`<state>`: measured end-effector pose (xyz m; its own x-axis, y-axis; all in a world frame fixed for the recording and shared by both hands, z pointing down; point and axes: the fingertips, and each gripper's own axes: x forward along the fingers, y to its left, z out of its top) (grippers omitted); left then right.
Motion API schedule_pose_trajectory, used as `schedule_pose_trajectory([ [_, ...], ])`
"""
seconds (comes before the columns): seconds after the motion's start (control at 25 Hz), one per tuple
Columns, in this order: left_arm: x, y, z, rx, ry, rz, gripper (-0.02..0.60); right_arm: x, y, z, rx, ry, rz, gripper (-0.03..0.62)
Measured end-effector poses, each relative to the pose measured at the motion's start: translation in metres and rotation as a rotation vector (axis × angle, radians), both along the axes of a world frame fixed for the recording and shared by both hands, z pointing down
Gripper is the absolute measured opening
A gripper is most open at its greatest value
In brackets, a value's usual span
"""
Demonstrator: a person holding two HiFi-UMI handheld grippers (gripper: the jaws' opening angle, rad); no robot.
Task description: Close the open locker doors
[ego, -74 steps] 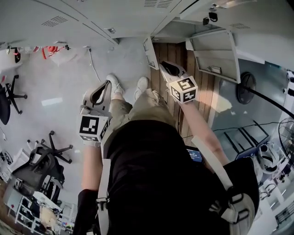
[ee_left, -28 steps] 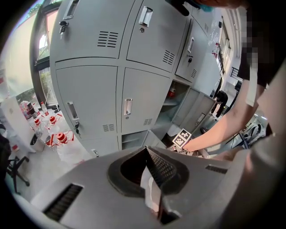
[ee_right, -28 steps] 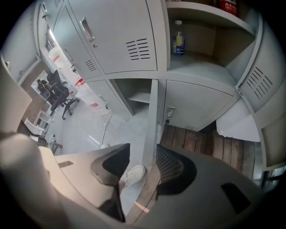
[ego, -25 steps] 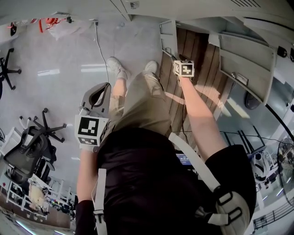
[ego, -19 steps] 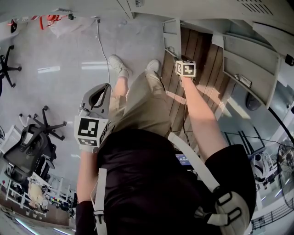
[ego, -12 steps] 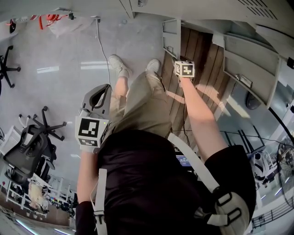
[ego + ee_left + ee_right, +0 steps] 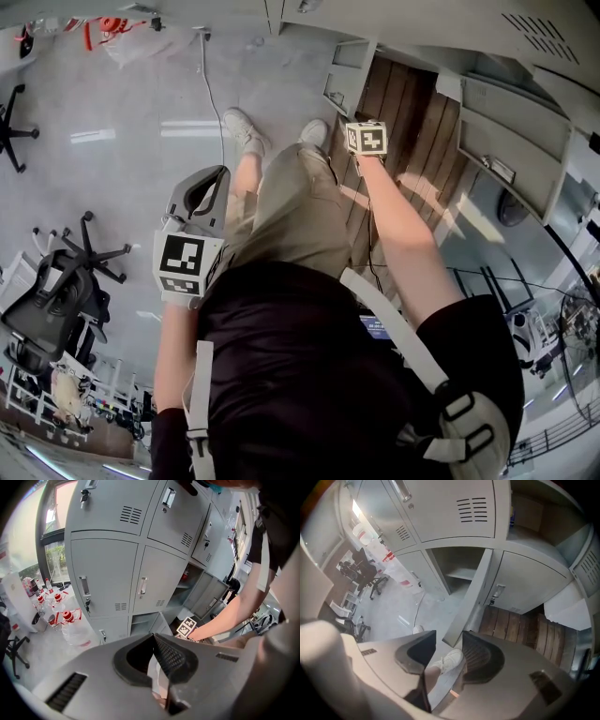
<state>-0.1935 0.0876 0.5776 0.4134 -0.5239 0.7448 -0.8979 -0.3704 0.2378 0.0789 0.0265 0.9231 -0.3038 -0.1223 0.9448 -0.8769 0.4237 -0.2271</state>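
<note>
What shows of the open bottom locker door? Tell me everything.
The door is grey metal, seen almost edge-on, swung wide out from a bottom-row compartment with a shelf inside. It stands upright beside the wood planks. Its free edge shows between the fingers of the open right gripper; contact can't be told.

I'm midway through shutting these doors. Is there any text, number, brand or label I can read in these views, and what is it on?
No words or numbers can be read in any view.
Left cube and right cube: black-and-white square patterns only, no letters.
Locker doors: no legible number or name plate.
Bottles: red labels, too small to read.
Blue screen: too small and blurred to read.
</note>
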Motion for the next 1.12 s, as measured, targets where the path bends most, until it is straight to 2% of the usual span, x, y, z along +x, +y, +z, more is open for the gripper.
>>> schedule_pose_trajectory([
  [0.52,-0.031,0.008,0.004,-0.003,0.001,-0.040,0.008,-0.064,-0.017,-0.001,0.025,-0.042,-0.140,0.183],
  [1.12,-0.063,0.016,0.011,-0.017,0.012,-0.100,0.008,-0.106,-0.036,0.001,0.040,-0.031,-0.295,0.186],
])
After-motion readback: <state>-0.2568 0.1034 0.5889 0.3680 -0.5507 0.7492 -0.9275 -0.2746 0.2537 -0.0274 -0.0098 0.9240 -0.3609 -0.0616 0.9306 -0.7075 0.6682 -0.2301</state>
